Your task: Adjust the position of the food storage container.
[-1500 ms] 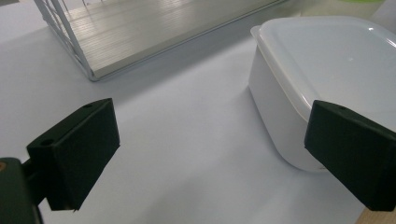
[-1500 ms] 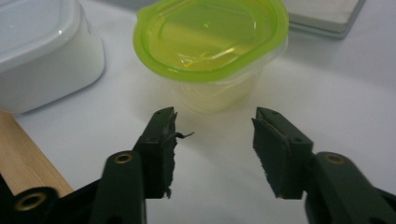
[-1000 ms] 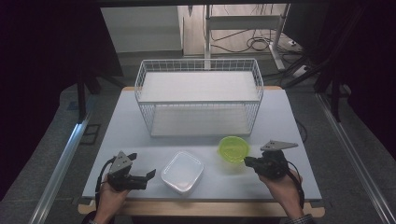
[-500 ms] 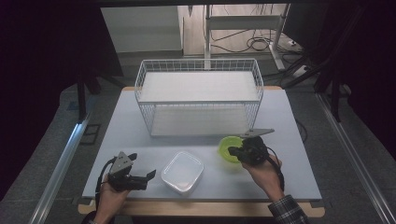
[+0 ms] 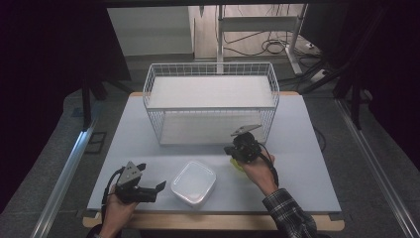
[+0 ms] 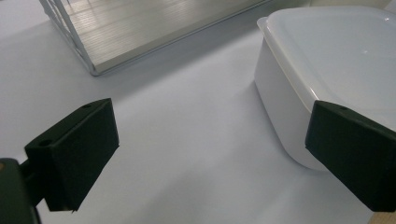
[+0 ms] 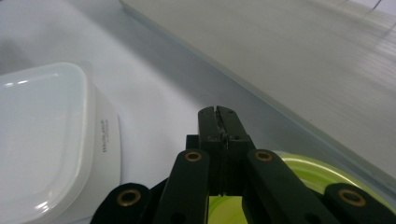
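The right gripper (image 5: 236, 150), jaws closed on the rim of the green bowl (image 7: 299, 175), is carrying it at centre frame toward the wire basket (image 5: 210, 106); next it needs lifting over the wall. The bowl is shallow, glossy lime plastic. The left gripper (image 5: 151, 189) rests wide open at lower left.

The high view looks forward and down from above the near edge of the table (image 5: 297, 129), taking in its whole top. The left gripper view sits low, close to the table, facing the white lidded box (image 6: 336, 60) and the wire basket (image 6: 154, 32). The right gripper view also rides low and close; it shares the white lidded box (image 7: 42, 140).
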`<action>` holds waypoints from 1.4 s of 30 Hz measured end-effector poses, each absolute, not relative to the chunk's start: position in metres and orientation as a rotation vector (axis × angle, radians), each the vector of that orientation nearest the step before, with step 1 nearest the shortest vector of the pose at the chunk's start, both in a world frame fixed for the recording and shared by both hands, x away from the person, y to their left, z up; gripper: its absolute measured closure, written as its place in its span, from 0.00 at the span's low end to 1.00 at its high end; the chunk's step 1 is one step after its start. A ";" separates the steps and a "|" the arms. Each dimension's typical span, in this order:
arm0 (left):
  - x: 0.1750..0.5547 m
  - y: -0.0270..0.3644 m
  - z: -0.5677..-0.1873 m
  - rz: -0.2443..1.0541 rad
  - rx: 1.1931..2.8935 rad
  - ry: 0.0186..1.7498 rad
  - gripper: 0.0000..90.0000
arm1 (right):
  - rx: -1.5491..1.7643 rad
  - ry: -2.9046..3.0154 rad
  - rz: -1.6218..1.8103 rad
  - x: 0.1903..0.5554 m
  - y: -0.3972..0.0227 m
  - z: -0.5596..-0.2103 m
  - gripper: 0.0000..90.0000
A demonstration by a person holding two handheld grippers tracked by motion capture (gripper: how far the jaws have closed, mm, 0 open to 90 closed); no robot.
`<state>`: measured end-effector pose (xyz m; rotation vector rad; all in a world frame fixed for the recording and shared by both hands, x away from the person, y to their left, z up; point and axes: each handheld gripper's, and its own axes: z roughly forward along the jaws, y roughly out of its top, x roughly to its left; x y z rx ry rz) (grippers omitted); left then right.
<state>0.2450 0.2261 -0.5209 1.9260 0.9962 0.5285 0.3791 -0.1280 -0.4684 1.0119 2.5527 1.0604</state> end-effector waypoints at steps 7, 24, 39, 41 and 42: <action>0.245 0.225 -0.521 0.528 1.934 0.991 0.03 | 1.019 2.589 1.015 0.384 -0.127 -0.478 1.00; 0.244 0.221 -0.521 0.530 1.942 0.984 0.03 | 1.117 2.548 0.996 0.356 -0.189 -0.477 0.99; 0.243 0.219 -0.520 0.512 1.960 0.988 0.04 | 1.289 2.412 0.996 0.335 -0.258 -0.475 0.99; 0.243 0.218 -0.519 0.495 1.974 0.996 0.04 | 1.298 2.401 1.005 0.334 -0.262 -0.476 0.99; 0.242 0.218 -0.518 0.482 1.979 0.994 0.04 | 1.295 2.401 1.003 0.332 -0.262 -0.476 0.99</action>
